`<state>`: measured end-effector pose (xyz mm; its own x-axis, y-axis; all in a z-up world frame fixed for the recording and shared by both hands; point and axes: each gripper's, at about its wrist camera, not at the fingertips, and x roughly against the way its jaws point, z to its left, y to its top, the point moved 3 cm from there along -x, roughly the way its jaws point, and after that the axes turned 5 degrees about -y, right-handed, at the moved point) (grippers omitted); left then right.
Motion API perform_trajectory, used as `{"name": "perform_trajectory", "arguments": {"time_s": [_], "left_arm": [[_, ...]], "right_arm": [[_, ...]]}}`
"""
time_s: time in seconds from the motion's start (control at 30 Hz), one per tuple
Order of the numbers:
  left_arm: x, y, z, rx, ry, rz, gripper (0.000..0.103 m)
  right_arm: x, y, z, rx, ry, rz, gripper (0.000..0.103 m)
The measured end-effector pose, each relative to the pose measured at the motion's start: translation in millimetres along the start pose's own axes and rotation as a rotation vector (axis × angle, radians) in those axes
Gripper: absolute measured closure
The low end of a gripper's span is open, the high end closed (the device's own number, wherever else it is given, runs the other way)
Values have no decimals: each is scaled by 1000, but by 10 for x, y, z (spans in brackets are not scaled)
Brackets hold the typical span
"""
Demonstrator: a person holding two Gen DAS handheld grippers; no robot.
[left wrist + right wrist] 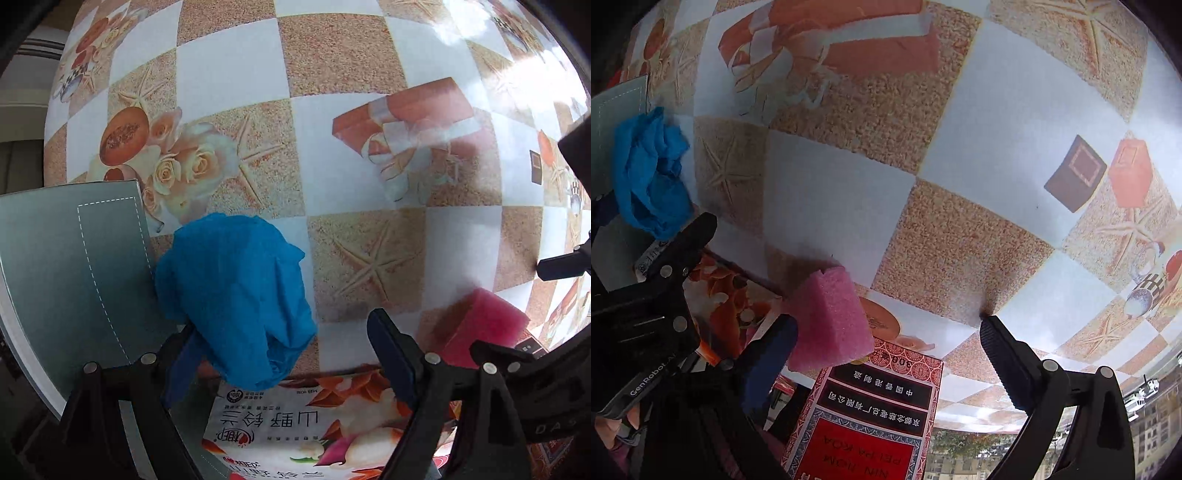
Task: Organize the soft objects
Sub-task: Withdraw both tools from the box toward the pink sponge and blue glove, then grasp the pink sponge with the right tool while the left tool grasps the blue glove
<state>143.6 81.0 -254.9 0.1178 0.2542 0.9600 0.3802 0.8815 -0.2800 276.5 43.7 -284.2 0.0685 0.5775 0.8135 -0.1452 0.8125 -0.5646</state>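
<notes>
Much of the lower part of both views is taken up by the black tong frames, which cover the near ends of the boxes beneath them. In the left wrist view the white snack bag (295,424) with printed Chinese characters is cut off at the bottom edge and crossed by both fingers; the grey-green box (66,266) at the left edge runs out of frame. The right wrist view shows a red patterned carton (879,417) at bottom centre, its lower end out of frame, and the pale desk (849,177) with its checkered starfish print filling the rest.

The left tongs (280,354) stand wide apart. A crumpled blue cloth (236,295) drapes over the left finger at lower left of that frame, hiding its tip — whether the cloth is pinched or only hanging on the finger cannot be told. The right finger is bare.

The right tongs (886,350) are also spread wide. A pink sponge block (827,321) sits against the left blue-padded finger at lower centre, above the carton's top edge; the right finger stands well apart from it. The sponge also shows at the lower right of the left wrist view — partly blurred.
</notes>
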Motion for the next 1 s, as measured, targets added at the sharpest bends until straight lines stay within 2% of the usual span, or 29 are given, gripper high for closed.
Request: {"name": "perform_trajectory", "arguments": {"time_s": [0.13,0.23,0.3,0.43,0.5,0.53,0.6,0.67,0.7,0.77,0.83,1.0], "left_arm": [[35,42,-27,-3,-36,-17,15],[84,124,-136,-17,-67,-39,15],[127,183,-237,-38,-86,-59,15],[428,244,-353,-67,-138,-155,15],[583,216,-333,-82,-126,-199,15],[630,197,-303,-84,-115,-213,15],[669,120,-236,-75,-97,-224,15],[664,111,-174,-54,-98,-208,15],[624,106,-113,-42,-96,-199,15],[561,100,-47,-19,-90,-183,15],[454,41,-43,-3,-89,-172,15],[247,-49,-51,29,-85,-150,15]], "right_arm": [[6,-25,-109,-47,2,-22,2],[37,-96,-259,-76,-69,-73,2],[55,-170,-414,-121,-70,-102,2],[129,-384,-911,-285,-101,-175,2],[231,-526,-1193,-389,-127,-254,2],[277,-601,-1298,-424,-118,-294,2],[313,-720,-1388,-447,-12,-348,2],[302,-767,-1342,-435,86,-379,2],[301,-787,-1324,-425,92,-401,2],[301,-750,-1221,-390,58,-444,2],[308,-577,-1060,-324,17,-467,2],[91,-363,-618,-206,-70,-473,2]]}}
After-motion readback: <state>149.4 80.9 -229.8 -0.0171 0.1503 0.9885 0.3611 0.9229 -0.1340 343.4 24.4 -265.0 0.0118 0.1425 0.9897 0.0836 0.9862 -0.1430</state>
